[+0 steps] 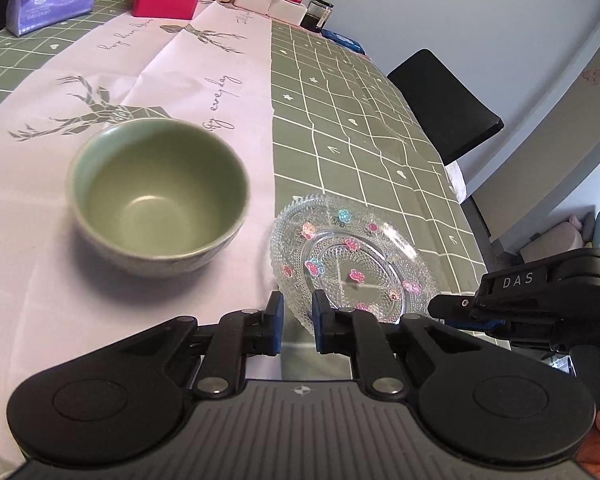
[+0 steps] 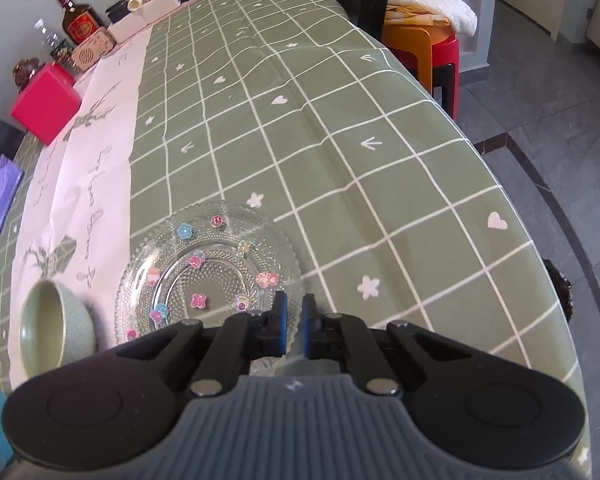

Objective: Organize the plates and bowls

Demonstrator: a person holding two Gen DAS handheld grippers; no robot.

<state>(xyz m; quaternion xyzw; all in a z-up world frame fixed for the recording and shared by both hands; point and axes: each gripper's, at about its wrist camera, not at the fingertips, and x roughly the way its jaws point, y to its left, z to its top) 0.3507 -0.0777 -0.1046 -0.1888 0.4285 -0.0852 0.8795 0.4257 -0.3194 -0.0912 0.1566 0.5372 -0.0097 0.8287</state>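
Both grippers, left gripper (image 1: 297,312) and right gripper (image 2: 295,312), have narrow jaws clamping the glass plate (image 1: 352,264) rim. Lift evenly; green bowl (image 1: 158,196) sits at ten o'clock on the surface (image 2: 340,140).

Ahead-left of our left gripper (image 1: 298,310) the green bowl (image 1: 158,196) blocks passage; the glass plate (image 1: 352,264) sits between both grippers. Beyond our right gripper (image 2: 295,312), checked tablecloth (image 2: 340,140) lies open.

Clear flowered glass plate (image 1: 352,264) beside upright green bowl (image 1: 158,196) — both empty.
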